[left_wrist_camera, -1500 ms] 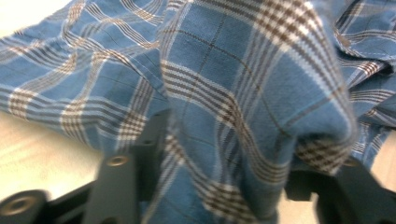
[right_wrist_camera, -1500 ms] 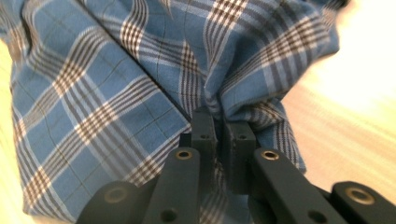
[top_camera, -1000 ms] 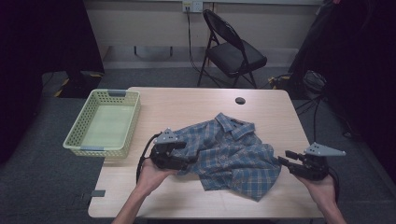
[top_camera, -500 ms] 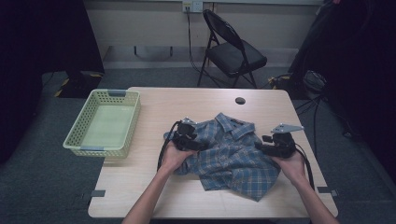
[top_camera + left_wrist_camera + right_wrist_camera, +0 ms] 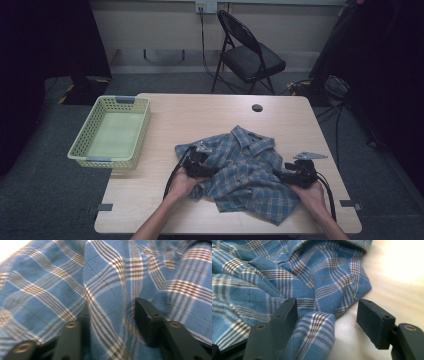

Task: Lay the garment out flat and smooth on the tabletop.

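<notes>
- Step: both grippers are down at the shirt (image 5: 245,172), setting up grasps on its two sides; looks like the start of a spread or fold, no lift yet.
- Shirt sits crumpled on the tabletop (image 5: 200,115), right of centre and toward the near edge; the basket (image 5: 111,131) is well apart at its 9 o'clock, empty.
- Left gripper (image 5: 199,161) is on the shirt's 9 o'clock side. In the left gripper view a ridge of plaid (image 5: 110,297) runs up between the jaws; they have just been closing, now at a middling gap. Whether the pads already press the cloth I cannot tell, blur hides the contact.
- Right gripper (image 5: 298,172) is at the shirt's 3 o'clock edge. Its jaws have just been opening and stand wide; in the right gripper view a rolled fold (image 5: 317,327) lies beside one jaw, the other jaw is over bare tabletop (image 5: 352,322), nothing pinched.
- Next move, my guess: the left needs to finish closing on the ridge, the right needs to slide in so the fold sits between both jaws, then close, before any pull.
- Orientation: collar (image 5: 252,136) points to 12 o'clock, away from the person; hem corner lies at about 5 o'clock.
- Long axis runs roughly 11 to 5 o'clock, loosely, since the cloth is bunched.
</notes>
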Tool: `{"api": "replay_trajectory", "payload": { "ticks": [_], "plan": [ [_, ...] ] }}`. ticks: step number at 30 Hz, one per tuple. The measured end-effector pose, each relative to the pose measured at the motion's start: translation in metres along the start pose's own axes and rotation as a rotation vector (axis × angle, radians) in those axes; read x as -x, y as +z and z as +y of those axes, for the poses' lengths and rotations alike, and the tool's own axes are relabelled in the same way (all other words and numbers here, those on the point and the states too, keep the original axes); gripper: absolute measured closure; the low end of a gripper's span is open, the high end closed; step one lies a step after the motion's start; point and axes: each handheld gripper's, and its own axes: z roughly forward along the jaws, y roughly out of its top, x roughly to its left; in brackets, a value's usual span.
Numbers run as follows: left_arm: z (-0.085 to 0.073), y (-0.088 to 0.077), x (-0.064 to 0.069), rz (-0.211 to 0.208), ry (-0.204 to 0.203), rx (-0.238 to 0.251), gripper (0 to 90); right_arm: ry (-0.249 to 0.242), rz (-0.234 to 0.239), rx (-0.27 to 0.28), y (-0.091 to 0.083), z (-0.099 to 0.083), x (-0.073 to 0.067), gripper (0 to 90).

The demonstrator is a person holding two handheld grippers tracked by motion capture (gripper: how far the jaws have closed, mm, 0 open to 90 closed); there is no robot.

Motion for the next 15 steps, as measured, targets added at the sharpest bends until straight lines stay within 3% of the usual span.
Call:
{"api": "replay_trajectory", "payload": {
  "ticks": [4, 8, 10, 12, 15],
  "plan": [
    [-0.013, -0.010, 0.009, -0.063, -0.002, -0.015, 69.7, 0.070, 0.071, -0.021, -0.008, -0.012, 0.003, 32.7],
    [-0.025, -0.022, 0.021, -0.124, 0.036, -0.037, 74.8, 0.048, 0.119, -0.037, -0.020, -0.021, -0.005, 36.3],
    [-0.028, -0.027, 0.026, -0.125, 0.081, -0.016, 75.0, 0.012, 0.131, -0.017, -0.028, -0.019, -0.009, 38.8],
    [-0.025, -0.032, 0.027, -0.113, 0.085, -0.001, 75.8, -0.008, 0.107, 0.015, -0.033, -0.012, -0.008, 39.0],
    [-0.019, -0.034, 0.027, -0.103, 0.087, 0.004, 77.4, 0.013, 0.091, 0.057, -0.034, 0.002, 0.000, 41.4]
  ]
}}
